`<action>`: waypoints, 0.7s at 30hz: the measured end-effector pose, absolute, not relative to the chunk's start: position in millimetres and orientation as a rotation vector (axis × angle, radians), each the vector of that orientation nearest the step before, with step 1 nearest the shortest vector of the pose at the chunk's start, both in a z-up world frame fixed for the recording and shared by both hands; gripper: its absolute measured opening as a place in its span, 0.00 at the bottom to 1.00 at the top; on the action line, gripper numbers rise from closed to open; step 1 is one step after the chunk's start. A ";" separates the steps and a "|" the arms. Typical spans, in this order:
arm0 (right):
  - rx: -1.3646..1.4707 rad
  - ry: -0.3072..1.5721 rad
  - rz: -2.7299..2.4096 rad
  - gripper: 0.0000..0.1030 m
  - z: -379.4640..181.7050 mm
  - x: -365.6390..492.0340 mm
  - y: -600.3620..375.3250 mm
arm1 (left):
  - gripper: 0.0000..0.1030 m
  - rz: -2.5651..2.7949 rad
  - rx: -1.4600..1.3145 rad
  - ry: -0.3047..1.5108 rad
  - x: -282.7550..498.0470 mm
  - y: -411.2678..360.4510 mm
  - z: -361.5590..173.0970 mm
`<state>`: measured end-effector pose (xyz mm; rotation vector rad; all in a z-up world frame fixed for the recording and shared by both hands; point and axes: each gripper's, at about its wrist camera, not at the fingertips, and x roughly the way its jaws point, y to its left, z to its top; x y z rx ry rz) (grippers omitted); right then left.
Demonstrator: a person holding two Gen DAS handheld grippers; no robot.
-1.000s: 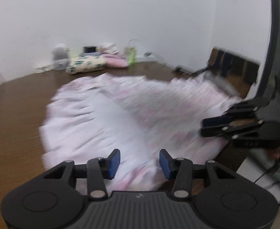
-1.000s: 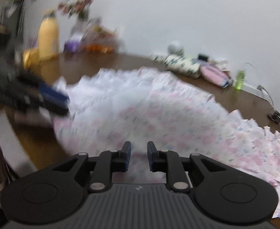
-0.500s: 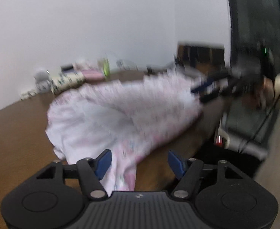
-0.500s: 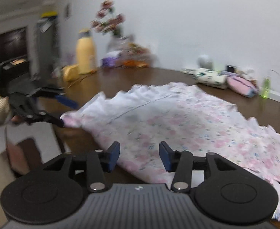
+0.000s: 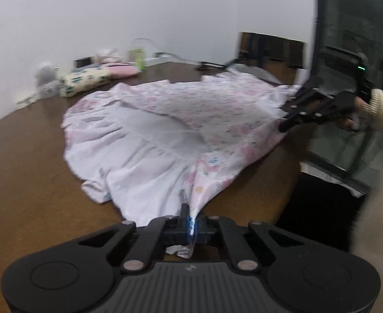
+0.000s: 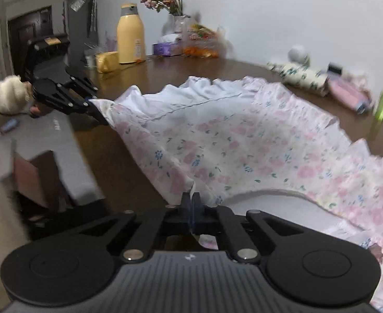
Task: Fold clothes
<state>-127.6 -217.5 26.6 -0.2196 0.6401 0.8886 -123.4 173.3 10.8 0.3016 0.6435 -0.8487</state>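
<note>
A floral garment (image 5: 191, 120) sprawls across a brown table (image 5: 22, 172) by a white wall; left gripper (image 5: 190, 224) and right gripper (image 6: 191, 208) each pinch its hem, far clutter blurred

Black claws (image 5: 190, 217), cream knit sleeves (image 6: 5, 95)

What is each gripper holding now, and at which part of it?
Both hold the floral garment at its near edge: the left gripper and the right gripper are each shut on a corner of the fabric.
</note>
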 end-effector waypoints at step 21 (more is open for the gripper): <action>-0.212 0.681 0.603 0.22 48.2 11.5 -216.2 | 0.05 -0.622 0.147 0.771 20.0 165.4 15.2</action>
